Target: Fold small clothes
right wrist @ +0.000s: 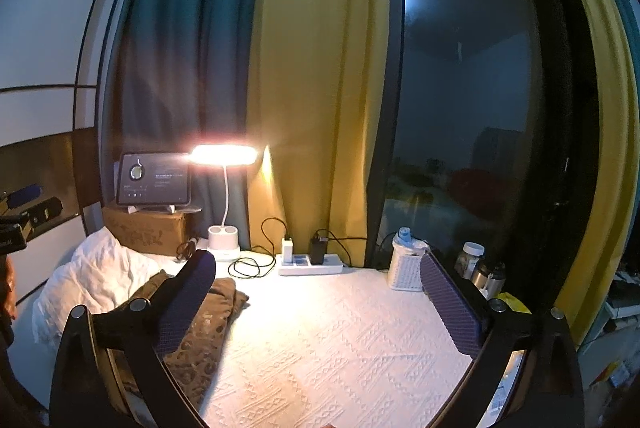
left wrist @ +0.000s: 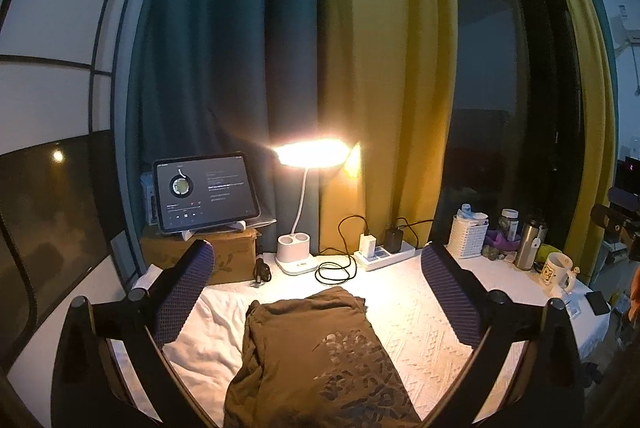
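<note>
A folded olive-brown garment with a dark print lies on the white textured tablecloth, partly over a white crumpled cloth. My left gripper hangs above it, jaws wide open, nothing between the purple pads. In the right wrist view the same garment lies at the left, behind the left finger. My right gripper stands open over the bare tablecloth, holding nothing. The white cloth bunches up at the far left.
At the back stand a lit desk lamp, a tablet on a cardboard box, a power strip with chargers and a black cable. A white basket, jars, a steel flask and a mug crowd the right.
</note>
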Demonstrator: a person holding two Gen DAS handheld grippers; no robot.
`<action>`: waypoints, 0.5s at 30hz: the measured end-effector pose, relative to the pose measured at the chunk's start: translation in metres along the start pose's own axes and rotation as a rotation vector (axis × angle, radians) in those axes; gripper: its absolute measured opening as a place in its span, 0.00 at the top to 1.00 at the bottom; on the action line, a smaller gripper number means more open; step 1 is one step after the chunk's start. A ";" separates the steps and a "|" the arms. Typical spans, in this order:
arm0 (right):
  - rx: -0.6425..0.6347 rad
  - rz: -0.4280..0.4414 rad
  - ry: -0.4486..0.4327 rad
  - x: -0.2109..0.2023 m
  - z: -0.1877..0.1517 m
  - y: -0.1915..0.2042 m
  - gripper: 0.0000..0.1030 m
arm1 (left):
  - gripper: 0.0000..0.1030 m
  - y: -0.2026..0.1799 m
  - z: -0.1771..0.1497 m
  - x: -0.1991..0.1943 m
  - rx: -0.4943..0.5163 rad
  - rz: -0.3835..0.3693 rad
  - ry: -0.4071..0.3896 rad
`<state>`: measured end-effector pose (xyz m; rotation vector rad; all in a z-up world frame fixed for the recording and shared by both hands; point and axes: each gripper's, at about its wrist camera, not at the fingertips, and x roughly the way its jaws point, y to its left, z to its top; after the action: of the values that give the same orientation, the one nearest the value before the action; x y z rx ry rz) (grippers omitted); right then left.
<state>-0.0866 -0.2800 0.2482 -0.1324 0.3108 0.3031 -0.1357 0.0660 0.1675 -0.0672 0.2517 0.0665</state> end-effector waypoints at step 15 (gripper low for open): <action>0.000 0.007 0.022 0.009 -0.003 0.000 0.00 | 0.01 0.002 -0.003 -0.001 0.011 0.025 -0.015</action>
<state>-0.0796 -0.2780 0.2426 -0.1346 0.3327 0.3091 -0.1380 0.0681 0.1649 -0.0523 0.2380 0.0909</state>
